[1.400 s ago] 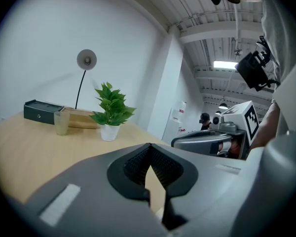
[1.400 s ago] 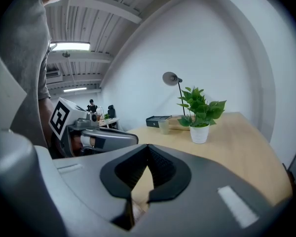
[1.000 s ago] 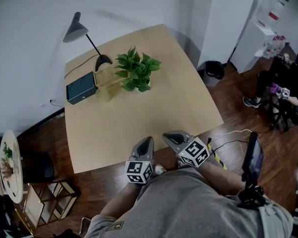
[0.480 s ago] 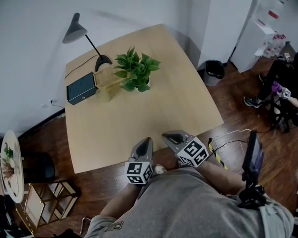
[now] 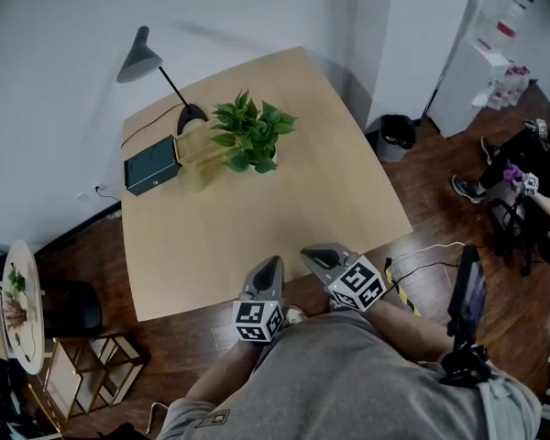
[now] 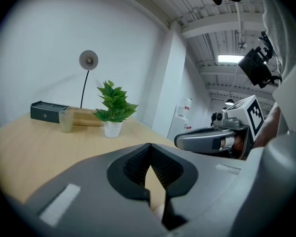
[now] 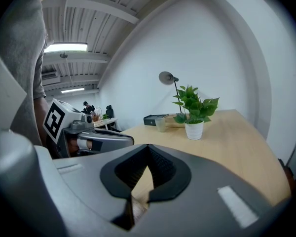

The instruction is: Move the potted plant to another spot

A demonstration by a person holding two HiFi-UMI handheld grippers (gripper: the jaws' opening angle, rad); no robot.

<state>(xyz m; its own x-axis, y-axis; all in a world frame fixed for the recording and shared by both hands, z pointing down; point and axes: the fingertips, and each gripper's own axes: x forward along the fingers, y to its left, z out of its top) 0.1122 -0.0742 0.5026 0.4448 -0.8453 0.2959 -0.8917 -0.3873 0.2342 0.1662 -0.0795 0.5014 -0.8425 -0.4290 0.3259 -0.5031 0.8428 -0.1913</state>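
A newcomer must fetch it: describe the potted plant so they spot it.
On the pale wooden table, look to the far end by the desk lamp. The potted plant stands near a dark box and a cup; it alone has green leaves, in a white pot.

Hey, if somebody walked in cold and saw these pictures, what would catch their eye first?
The leafy green potted plant in its white pot, standing at the far side of the pale wooden table, beside a dark box and a grey desk lamp. Next, the left tongs and right tongs, both shut and empty, held side by side at the table's near edge.
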